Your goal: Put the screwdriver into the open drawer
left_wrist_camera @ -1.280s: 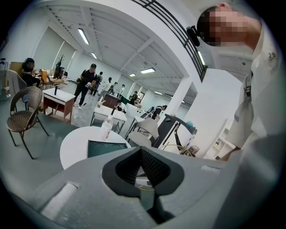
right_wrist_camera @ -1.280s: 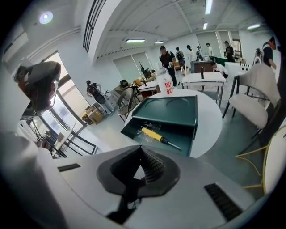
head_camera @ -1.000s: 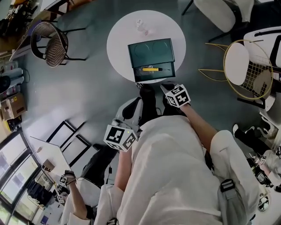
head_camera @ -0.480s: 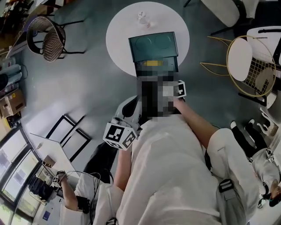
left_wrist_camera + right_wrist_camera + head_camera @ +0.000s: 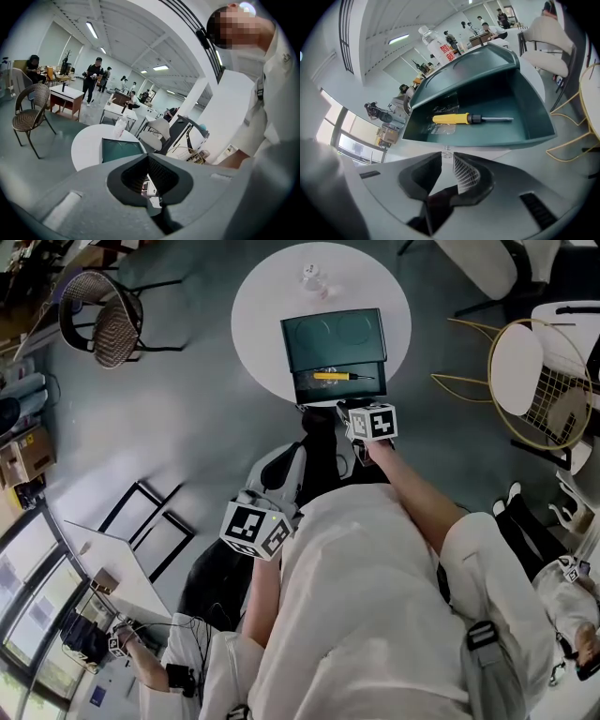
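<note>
Holding my right claw (image 5: 446, 154) released and empty before the drawer (image 5: 534, 126), I judge the screwdriver (image 5: 471, 118) placed; left claw (image 5: 147, 154) hangs clenched, unneeded.

No legible text; red print on bottle (image 5: 437, 47) label unreadable.

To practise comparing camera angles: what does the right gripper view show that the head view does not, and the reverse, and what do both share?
Only the right gripper view shows that the right gripper has its jaws apart and empty. Only the head view shows the woven brown chair and the person's white shirt. Both show the yellow-handled screwdriver lying in the dark green open drawer on the round white table.
</note>
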